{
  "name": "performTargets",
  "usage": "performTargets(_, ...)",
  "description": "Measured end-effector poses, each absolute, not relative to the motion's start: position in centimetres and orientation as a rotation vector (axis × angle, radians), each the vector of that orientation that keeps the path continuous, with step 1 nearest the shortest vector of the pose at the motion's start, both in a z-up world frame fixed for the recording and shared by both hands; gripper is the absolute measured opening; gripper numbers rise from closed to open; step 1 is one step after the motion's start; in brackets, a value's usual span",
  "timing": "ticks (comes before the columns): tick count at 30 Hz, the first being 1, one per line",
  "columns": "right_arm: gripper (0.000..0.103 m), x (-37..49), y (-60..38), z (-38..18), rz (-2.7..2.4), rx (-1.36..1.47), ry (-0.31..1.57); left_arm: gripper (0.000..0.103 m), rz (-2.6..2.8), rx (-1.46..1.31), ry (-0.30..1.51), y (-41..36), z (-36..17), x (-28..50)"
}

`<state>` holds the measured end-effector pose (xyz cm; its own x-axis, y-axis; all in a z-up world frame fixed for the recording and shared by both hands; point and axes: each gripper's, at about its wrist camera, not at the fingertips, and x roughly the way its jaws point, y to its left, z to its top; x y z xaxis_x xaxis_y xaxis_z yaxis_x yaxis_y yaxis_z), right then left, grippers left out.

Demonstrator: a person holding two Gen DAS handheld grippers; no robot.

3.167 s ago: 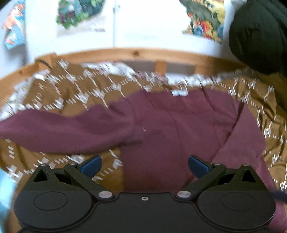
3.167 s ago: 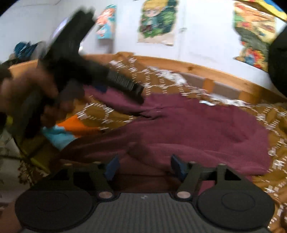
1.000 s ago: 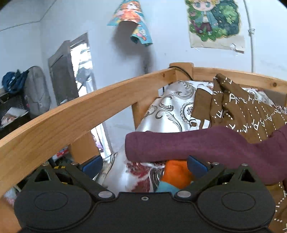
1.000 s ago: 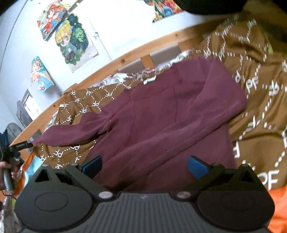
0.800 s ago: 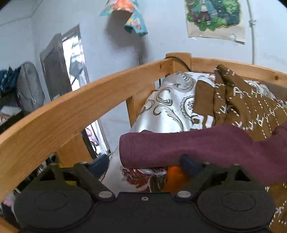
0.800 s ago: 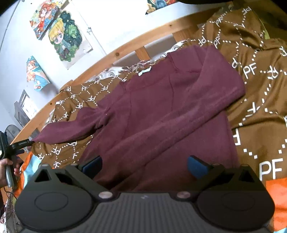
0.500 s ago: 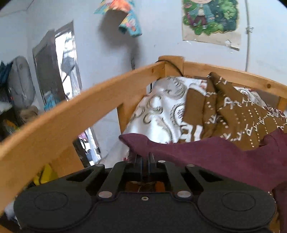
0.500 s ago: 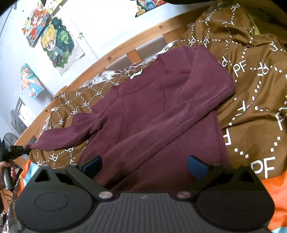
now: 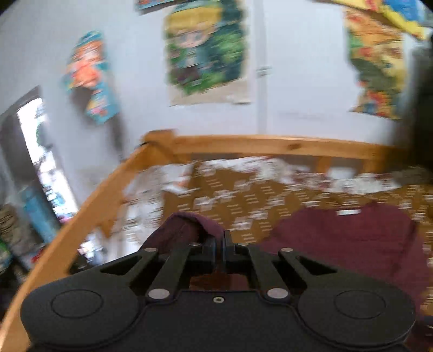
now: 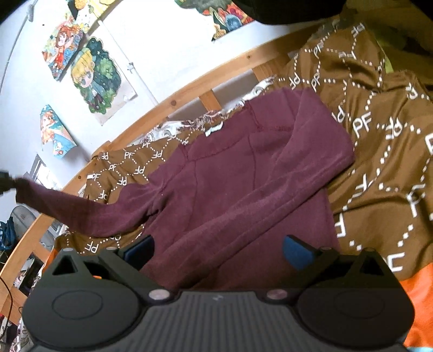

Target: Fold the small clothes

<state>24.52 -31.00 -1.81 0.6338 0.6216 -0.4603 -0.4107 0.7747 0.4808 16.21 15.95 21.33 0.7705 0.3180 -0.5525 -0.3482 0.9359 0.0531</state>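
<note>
A maroon long-sleeved top (image 10: 243, 173) lies spread on a brown patterned bedspread (image 10: 379, 140). One sleeve lies folded across its front. The other sleeve (image 10: 81, 214) stretches out to the left and is lifted off the bed at its cuff. My left gripper (image 9: 219, 238) is shut on that cuff (image 9: 189, 224), which bunches over its fingers in the blurred left wrist view; the top's body (image 9: 338, 238) lies to the right. My right gripper (image 10: 219, 249) hangs open just above the top's hem, nothing between its blue pads (image 10: 293, 251).
A wooden bed rail (image 10: 189, 86) runs along the far and left sides (image 9: 81, 216). Posters (image 9: 205, 51) hang on the white wall. An orange cloth (image 10: 416, 303) lies at the near right. A dark bundle (image 10: 284, 10) sits at the bed's far end.
My left gripper closed on the sleeve cuff, then rose and swung right toward the top, lifting the sleeve off the bed. The right gripper stayed open over the hem.
</note>
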Motion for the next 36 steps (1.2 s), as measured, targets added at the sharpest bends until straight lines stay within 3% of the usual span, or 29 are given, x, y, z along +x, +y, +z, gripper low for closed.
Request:
performTargets(12,0.103,25.9,-36.1,0.7,0.421,0.334,0.574,0.003,-0.025,0.074,0.633,0.6,17.7,19.5)
performTargets(29,0.103,27.2,-38.5,-2.2,0.267,0.324,0.579,0.004,-0.304,0.133,0.769,-10.7,4.1,19.5)
performTargets(36,0.103,27.1,-38.4,-2.4,0.27,0.318,0.575,0.019,-0.37,0.015,0.839,-10.2,2.3,19.2)
